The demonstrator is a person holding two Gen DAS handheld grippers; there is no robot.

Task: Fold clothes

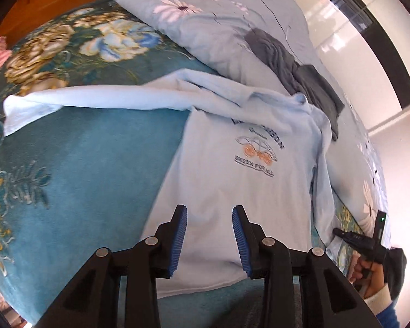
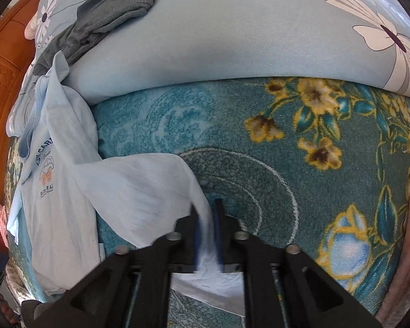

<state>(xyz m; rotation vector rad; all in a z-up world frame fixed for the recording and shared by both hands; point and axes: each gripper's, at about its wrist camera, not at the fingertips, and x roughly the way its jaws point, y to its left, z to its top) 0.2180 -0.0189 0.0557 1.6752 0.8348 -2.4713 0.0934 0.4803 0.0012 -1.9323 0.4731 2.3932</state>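
Observation:
A light blue long-sleeve shirt with a car print lies face up on a teal floral blanket. One sleeve stretches out to the left. My left gripper is open and empty, just above the shirt's lower hem. In the right wrist view the shirt lies at the left, and my right gripper is shut on its other sleeve, holding the cuff just above the blanket. The right gripper also shows at the right edge of the left wrist view.
A pale blue daisy-print duvet is bunched along the far side, with a dark grey garment lying on it. The garment and duvet also show in the right wrist view. A wooden headboard stands at the left.

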